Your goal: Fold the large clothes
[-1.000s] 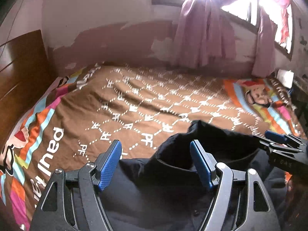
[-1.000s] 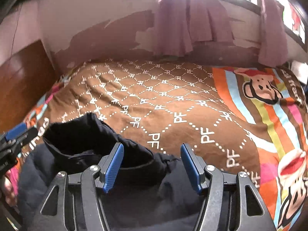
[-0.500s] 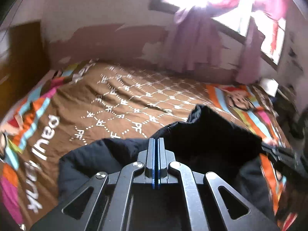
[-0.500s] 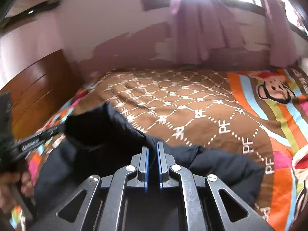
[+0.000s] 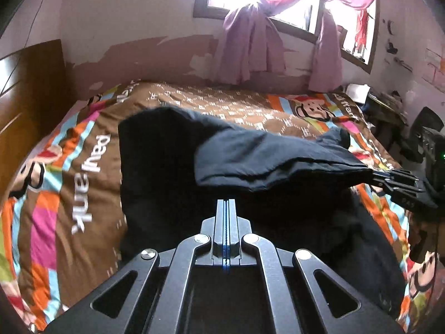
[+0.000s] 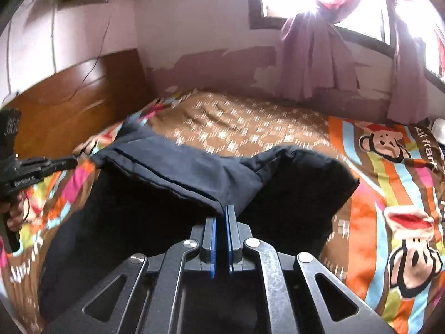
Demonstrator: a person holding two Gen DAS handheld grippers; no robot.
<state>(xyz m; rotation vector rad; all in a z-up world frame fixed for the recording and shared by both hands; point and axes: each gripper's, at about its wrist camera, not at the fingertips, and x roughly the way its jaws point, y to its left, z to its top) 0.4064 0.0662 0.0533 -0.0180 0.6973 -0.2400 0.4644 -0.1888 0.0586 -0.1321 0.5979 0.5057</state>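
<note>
A large dark navy garment point(image 5: 278, 161) hangs stretched over the bed between my two grippers, its lower part resting on the cover. In the left wrist view my left gripper point(image 5: 226, 203) is shut, its blue pads together at the garment's edge. My right gripper point(image 5: 375, 174) pinches the far end at the right. In the right wrist view my right gripper point(image 6: 225, 208) is shut on a seam of the garment point(image 6: 180, 172). At the left edge of that view the left gripper point(image 6: 73, 162) grips the other corner, with a hand point(image 6: 14, 214) on its handle.
A brown quilt point(image 5: 83, 167) with bright stripes and cartoon monkeys covers the bed. A wooden headboard point(image 5: 27, 97) stands at the left. Purple curtains point(image 5: 250, 50) hang at the window behind. Cluttered furniture point(image 5: 383, 111) sits past the bed's right side.
Both grippers went from open over the bunched garment to shut on its edge. They then moved apart, lifting the fabric and spreading it wide across the bed.
</note>
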